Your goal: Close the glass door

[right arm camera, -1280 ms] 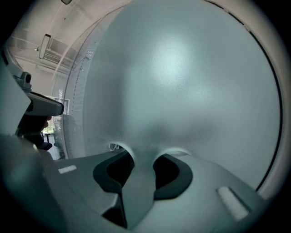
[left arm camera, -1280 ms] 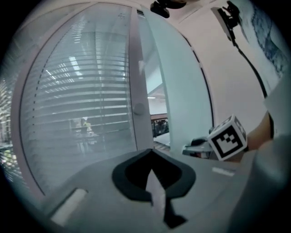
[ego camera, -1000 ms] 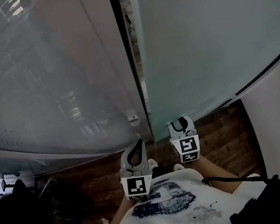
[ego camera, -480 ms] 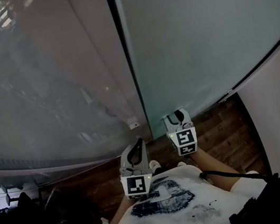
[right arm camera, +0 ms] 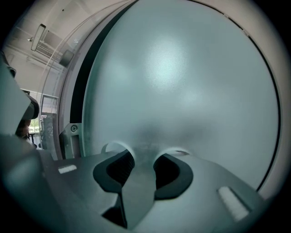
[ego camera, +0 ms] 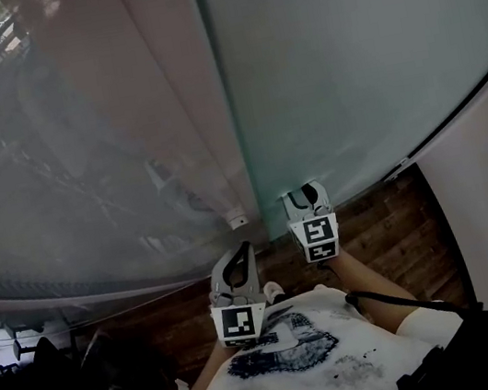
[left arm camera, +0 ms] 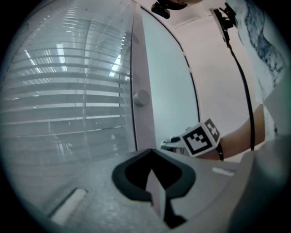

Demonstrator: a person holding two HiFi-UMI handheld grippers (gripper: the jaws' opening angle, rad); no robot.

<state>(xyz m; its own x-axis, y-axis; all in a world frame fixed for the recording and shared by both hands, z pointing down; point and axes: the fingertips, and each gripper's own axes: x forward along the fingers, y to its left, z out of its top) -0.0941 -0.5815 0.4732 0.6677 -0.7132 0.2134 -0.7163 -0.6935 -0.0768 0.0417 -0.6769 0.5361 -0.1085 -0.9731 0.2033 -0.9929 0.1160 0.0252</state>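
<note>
The frosted glass door [ego camera: 362, 66] was seen filling the head view from twelve to three o'clock, its edge just beside the pale frame [ego camera: 186, 106] at eleven o'clock. The right gripper [ego camera: 307, 195] was set against the door's lower part near six o'clock, jaws narrowly parted with nothing between them, while the left gripper [ego camera: 239, 254], at seven o'clock, was held clear with jaws together and empty. The panel was judged heavy, stiff, slick and breakable, so a flat, steady push near its edge was thought safer than a pinch.

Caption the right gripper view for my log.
Right gripper, jaws apart and empty, close up to the frosted glass door, dark strip along its left edge.
</note>
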